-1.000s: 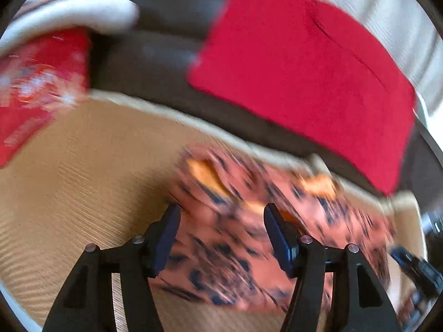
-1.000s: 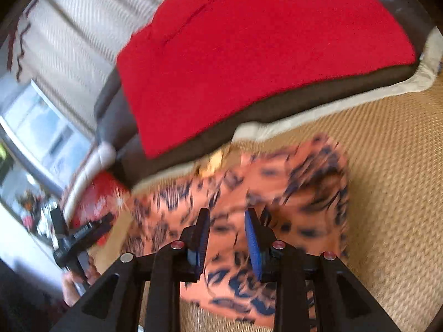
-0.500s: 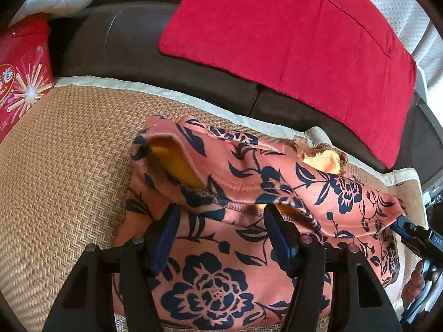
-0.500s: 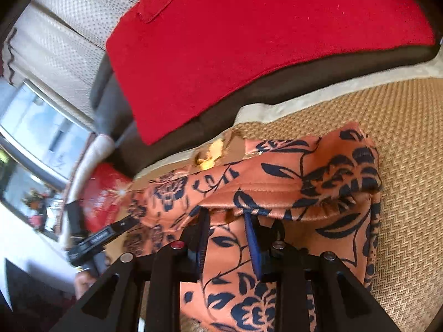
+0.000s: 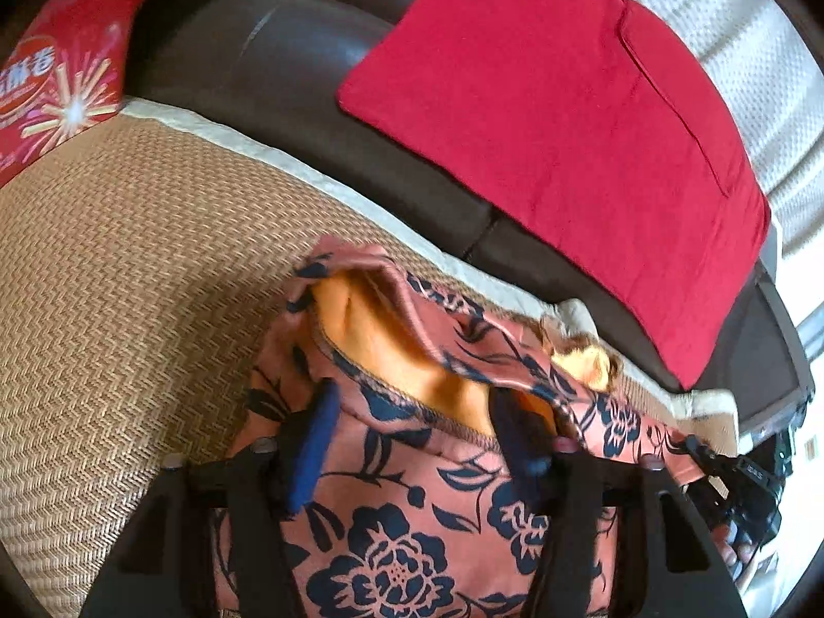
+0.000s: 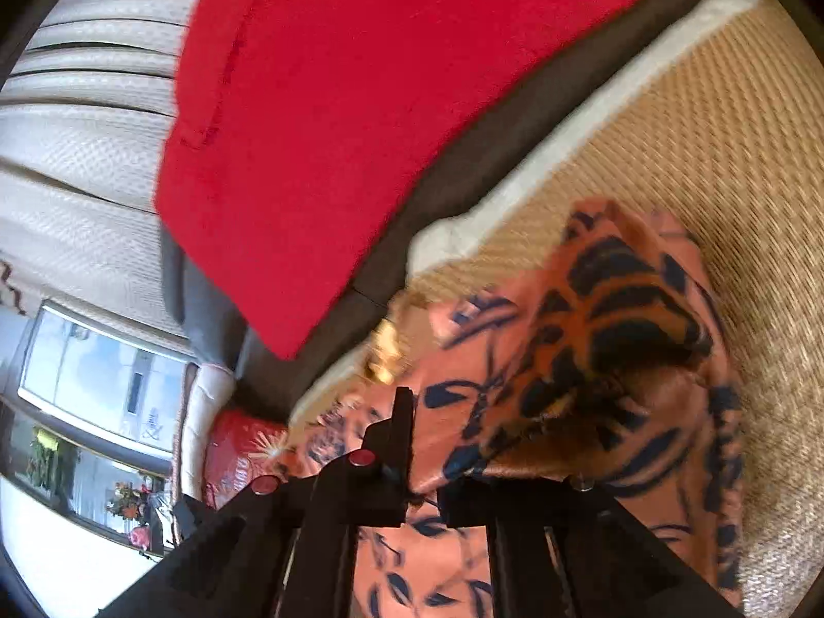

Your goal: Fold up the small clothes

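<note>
Here the floral garment, soft, light and floppy, is best taken by its hem; left gripper wide open and empty, right gripper pinching a fold.

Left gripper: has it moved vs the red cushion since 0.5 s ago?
Yes. In the left wrist view the red cushion now sits further right, so the left gripper has swung left over the floral garment.

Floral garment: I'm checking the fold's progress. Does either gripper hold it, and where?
The right gripper looks shut on the floral garment at a folded-over edge, though fabric hides one finger. The left gripper is open, straddling its seamed opening.
</note>
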### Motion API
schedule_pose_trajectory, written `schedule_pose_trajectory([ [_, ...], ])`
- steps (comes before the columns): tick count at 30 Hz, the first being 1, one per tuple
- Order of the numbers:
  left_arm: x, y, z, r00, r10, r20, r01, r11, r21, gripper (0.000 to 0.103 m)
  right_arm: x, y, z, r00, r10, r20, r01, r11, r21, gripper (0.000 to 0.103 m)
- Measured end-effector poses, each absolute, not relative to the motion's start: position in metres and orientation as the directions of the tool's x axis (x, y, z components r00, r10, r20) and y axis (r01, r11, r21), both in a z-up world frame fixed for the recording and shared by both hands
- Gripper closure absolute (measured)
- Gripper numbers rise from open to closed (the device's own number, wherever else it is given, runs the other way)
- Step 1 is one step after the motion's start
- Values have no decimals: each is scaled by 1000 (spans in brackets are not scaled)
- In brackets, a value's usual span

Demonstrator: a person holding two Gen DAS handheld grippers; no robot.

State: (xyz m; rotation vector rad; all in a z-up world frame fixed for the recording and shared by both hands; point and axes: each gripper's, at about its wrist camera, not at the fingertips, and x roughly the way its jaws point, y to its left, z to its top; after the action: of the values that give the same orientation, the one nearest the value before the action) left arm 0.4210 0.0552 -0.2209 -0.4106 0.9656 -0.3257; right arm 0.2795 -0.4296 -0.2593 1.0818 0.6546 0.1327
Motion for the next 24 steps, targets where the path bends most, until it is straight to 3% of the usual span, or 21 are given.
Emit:
schedule_pose_trajectory([
  [2,423,61,-219,539,-443,-717,72,872,-484,70,289,-426,-246,834,411,-368,145,479,866,95],
  [5,427,63,-221,548,-433,-716,69,876,-477,74,303,-435,-240,859,398,-320,125,444,887,91],
  [9,435,59,-225,540,-433,-722,48,872,-487,74,334,-453,-268,866,362,-345,228,330,916,88],
  [11,438,58,-225,539,-434,-722,44,870,-490,74,350,-457,-283,840,382,-386,287,291,913,77],
  [14,443,49,-226,527,-394,-753,37,896,-443,74,363,-456,-292,810,388,-440,347,288,893,73],
  [16,445,48,-228,515,-372,-772,23,907,-421,74,365,-453,-281,795,390,-465,360,314,879,56],
  [17,446,50,-229,512,-375,-773,12,902,-431,74,367,-447,-274,784,402,-473,355,335,873,35],
  [18,447,53,-229,510,-382,-770,1,896,-444,74,367,-440,-263,780,408,-474,334,369,867,30],
  [24,444,73,-209,567,-348,-746,-45,892,-450,74,375,-358,-229,638,567,-522,181,548,816,31],
])
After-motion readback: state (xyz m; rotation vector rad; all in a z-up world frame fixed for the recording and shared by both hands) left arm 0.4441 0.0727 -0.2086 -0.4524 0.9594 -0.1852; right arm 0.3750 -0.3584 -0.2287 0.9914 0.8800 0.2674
